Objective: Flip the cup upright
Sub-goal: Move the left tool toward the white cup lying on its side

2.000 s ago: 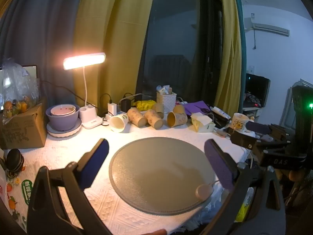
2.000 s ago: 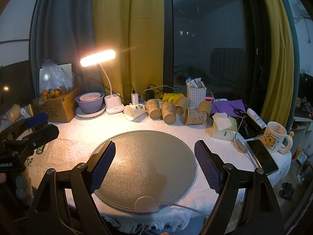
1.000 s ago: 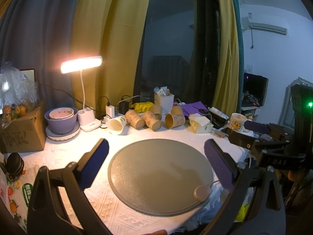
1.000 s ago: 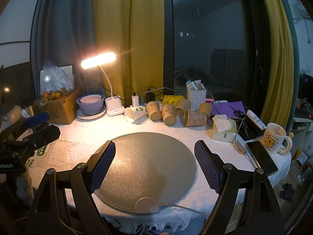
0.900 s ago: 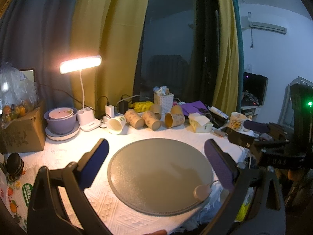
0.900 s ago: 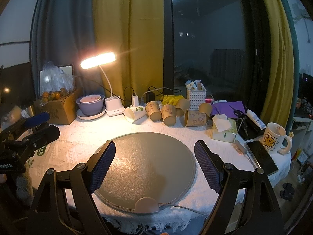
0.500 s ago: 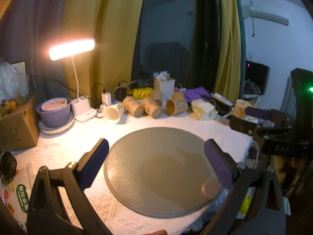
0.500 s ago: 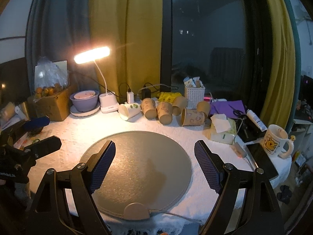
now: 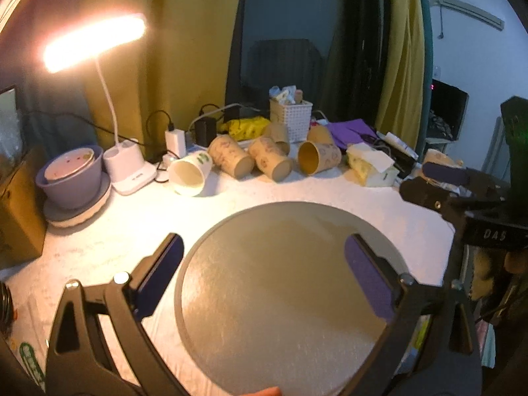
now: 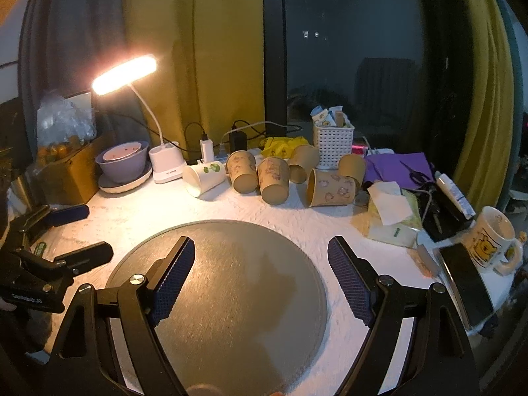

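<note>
Hovering wide open and empty, my left gripper (image 9: 262,272) and right gripper (image 10: 260,277) face the tipped cups (image 10: 275,178) well beyond the jaws; only the right view shows the mug (image 10: 491,241).

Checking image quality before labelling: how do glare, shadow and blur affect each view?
Left wrist: the desk lamp blooms to glare, and the paper cups look soft. Right wrist: sharper, the lamp glares less, and gripper shadows fall on the round mat.
</note>
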{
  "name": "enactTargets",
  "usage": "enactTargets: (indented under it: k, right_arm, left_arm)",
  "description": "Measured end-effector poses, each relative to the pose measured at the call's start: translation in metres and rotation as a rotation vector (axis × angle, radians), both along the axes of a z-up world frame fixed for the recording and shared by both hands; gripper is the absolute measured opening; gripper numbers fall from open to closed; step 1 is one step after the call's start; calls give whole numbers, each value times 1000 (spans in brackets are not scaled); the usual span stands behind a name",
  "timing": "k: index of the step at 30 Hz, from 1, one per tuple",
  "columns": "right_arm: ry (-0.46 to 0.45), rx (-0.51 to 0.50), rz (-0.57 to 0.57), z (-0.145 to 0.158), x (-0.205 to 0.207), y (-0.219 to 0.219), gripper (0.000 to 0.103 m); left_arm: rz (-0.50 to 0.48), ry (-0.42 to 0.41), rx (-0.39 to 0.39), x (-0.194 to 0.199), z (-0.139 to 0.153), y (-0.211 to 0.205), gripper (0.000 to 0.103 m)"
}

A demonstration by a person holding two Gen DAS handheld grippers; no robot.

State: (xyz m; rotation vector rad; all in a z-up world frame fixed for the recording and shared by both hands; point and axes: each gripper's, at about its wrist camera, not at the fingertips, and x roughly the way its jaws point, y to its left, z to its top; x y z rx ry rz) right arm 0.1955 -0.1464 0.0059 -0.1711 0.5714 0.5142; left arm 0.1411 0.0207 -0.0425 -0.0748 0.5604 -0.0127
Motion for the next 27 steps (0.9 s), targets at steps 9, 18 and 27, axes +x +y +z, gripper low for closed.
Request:
enactTargets:
  k: [9, 18, 27]
  right_arm:
    - [36, 4, 9, -11, 52, 13, 85]
    - [66, 11, 25, -21, 102, 23, 85]
    - [125, 25, 39, -41, 146, 40, 85]
  left_arm:
    - [-3, 45, 4, 52, -6, 9, 99]
    - [46, 88, 12, 107, -14, 36, 99]
    - [109, 118, 5, 153, -27, 66, 99]
